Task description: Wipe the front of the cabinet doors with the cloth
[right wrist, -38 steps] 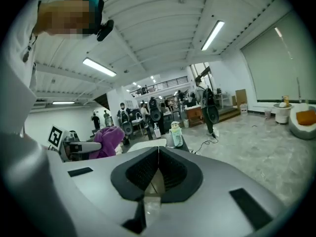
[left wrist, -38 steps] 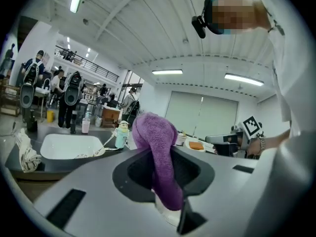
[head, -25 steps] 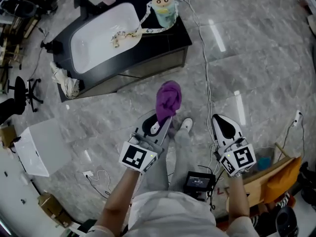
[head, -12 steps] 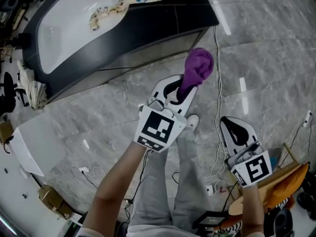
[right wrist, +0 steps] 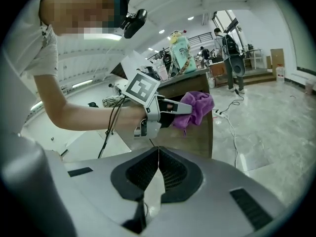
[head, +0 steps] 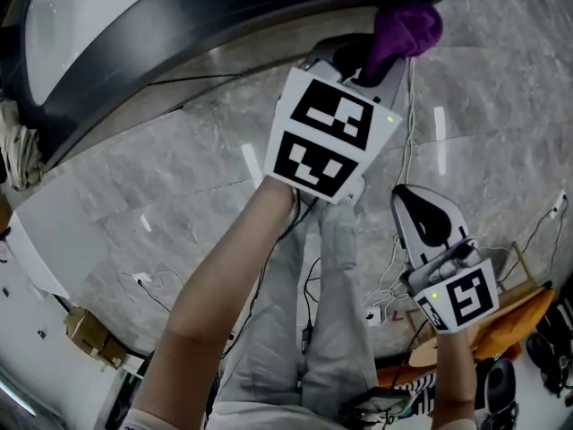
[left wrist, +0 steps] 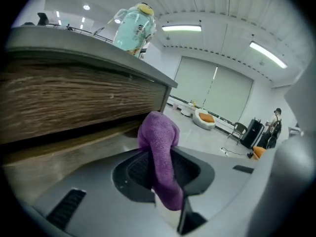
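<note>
A purple cloth (head: 405, 30) (left wrist: 159, 154) (right wrist: 196, 107) is bunched in my left gripper (head: 376, 56) (left wrist: 160, 177), which is shut on it. The cloth's tip is close to the wood-grain cabinet front (left wrist: 64, 105) (right wrist: 195, 130), just under the dark countertop (head: 251, 12); whether they touch is unclear. My right gripper (head: 428, 227) (right wrist: 157, 174) hangs lower right in the head view, shut with nothing between its jaws, well away from the cabinet. It looks toward the left gripper (right wrist: 165, 110).
A white basin (head: 81, 7) is set in the countertop. A pale green bottle (left wrist: 132, 27) (right wrist: 181, 53) stands on the counter's end. Cables (head: 407, 150) trail across the marble floor. A white box (head: 22, 240) lies left; orange items (head: 501, 316) lie lower right. People stand far off (right wrist: 232, 48).
My left gripper has risen and moved forward with the cloth, from near my feet up to the cabinet front. The right gripper stayed low at the right.
</note>
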Demonstrator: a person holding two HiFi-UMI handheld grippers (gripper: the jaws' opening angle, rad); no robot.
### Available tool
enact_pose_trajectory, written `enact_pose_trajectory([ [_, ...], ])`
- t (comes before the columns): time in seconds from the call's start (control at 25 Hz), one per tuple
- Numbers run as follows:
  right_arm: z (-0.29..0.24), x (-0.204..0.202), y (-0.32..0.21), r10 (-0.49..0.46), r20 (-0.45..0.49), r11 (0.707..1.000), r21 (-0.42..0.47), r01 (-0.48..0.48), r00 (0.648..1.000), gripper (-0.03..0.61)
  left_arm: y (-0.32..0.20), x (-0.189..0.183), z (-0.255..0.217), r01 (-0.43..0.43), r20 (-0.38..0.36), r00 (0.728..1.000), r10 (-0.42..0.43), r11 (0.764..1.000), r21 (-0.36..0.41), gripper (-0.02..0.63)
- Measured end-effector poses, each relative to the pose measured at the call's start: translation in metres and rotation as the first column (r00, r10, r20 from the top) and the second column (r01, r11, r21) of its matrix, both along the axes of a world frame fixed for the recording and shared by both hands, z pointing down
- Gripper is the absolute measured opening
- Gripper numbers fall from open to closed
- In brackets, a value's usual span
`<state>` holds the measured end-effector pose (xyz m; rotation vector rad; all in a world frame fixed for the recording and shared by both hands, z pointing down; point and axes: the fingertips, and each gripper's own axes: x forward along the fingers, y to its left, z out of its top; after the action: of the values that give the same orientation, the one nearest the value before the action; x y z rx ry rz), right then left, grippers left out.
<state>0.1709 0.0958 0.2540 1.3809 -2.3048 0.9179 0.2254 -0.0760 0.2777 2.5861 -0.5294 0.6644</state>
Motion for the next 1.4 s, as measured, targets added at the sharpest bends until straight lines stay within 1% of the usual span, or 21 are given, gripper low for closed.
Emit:
enact_pose_trajectory([
  [0.16,-0.006,-0.013,-0.011,0.02,-0.011,1.0,0.004,-0.02,1.0,0.027,-0.011,-0.028,-0.002,0.041,-0.018,0.999,-0.042,0.998,-0.039,0.083],
  [0.32,-0.01,-0.029,-0.021,0.031,-0.026,0.999,0.009,-0.03,0.999,0.026,-0.022,-0.072,0.003,0.083,-0.004,0.997,-0.083,0.995,-0.049,0.083],
  [0.48,-0.011,-0.054,-0.03,-0.004,-0.039,1.0,0.003,0.004,0.999,0.026,-0.03,-0.115,0.003,0.119,0.015,0.993,-0.118,0.992,-0.033,0.083],
  [0.6,-0.01,-0.08,-0.038,-0.056,-0.048,0.998,0.003,0.056,0.997,0.027,-0.035,-0.151,0.007,0.162,0.021,0.987,-0.161,0.986,-0.046,0.083],
  [0.8,-0.01,-0.117,-0.058,-0.16,-0.063,0.987,0.011,0.161,0.985,0.026,-0.045,-0.215,0.014,0.259,0.031,0.966,-0.258,0.964,-0.054,0.083],
  [1.0,-0.016,-0.149,-0.076,-0.233,-0.083,0.972,0.02,0.235,0.969,0.026,-0.052,-0.267,0.016,0.331,0.045,0.943,-0.329,0.941,-0.064,0.083],
  [1.16,-0.018,-0.175,-0.08,-0.289,-0.089,0.956,0.036,0.293,0.953,0.026,-0.052,-0.3,0.024,0.377,0.054,0.926,-0.374,0.924,-0.069,0.083],
  [1.28,-0.012,-0.195,-0.08,-0.327,-0.092,0.941,0.06,0.333,0.941,0.028,-0.05,-0.325,0.035,0.42,0.055,0.907,-0.417,0.904,-0.081,0.083],
  [1.4,-0.004,-0.202,-0.077,-0.363,-0.1,0.928,0.053,0.369,0.927,0.027,-0.052,-0.339,0.034,0.468,0.061,0.884,-0.464,0.881,-0.065,0.083],
])
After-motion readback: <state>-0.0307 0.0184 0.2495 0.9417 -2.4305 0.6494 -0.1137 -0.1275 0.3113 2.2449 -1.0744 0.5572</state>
